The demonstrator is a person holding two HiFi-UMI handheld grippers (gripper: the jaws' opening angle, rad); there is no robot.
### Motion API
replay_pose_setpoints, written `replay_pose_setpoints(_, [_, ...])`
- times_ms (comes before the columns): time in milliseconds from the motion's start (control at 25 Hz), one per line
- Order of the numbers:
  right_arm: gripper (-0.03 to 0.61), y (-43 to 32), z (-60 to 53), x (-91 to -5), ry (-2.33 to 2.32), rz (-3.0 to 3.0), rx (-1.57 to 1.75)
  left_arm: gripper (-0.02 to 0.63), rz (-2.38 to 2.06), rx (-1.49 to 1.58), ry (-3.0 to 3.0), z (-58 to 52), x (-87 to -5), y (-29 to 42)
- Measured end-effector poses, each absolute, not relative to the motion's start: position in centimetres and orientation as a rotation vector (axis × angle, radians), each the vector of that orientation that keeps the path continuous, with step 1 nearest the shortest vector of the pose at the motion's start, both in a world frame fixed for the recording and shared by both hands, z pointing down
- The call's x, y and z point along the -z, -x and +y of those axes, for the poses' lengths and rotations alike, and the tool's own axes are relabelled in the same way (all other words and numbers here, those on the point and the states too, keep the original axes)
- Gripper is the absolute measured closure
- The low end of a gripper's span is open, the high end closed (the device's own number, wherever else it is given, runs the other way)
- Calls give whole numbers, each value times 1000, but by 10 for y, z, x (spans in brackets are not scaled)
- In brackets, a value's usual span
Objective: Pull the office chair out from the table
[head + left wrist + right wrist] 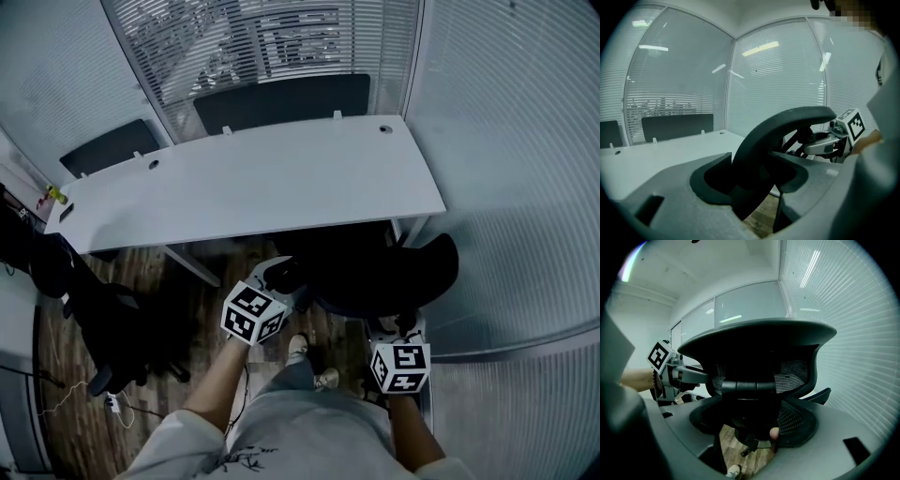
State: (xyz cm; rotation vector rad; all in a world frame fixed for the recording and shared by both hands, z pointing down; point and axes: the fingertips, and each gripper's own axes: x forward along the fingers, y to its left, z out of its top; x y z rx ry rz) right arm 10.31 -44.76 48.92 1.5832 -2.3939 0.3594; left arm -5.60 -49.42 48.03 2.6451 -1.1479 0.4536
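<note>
While the office chair (380, 272) sits partly under the table (253, 183), L gripper (275, 274) & R gripper (394, 324) each clamp its backrest (754, 341).

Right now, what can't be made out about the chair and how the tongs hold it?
Seat of the office chair: head view, under the table edge and its own back.
Its wheels: head view, beneath the chair, in dark shadow.
Tips of the right tongs and left tongs: head view, lost against the black chair.

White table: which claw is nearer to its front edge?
Left. The left claw grips the office chair just short of the white table; the right claw grips it farther back.
</note>
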Motion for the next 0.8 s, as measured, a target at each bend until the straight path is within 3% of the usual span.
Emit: replay_pose_setpoints(800, [302, -95, -400, -492, -1544, -2412, -343, 367, -1171, -448, -2641, -445, -482, 64])
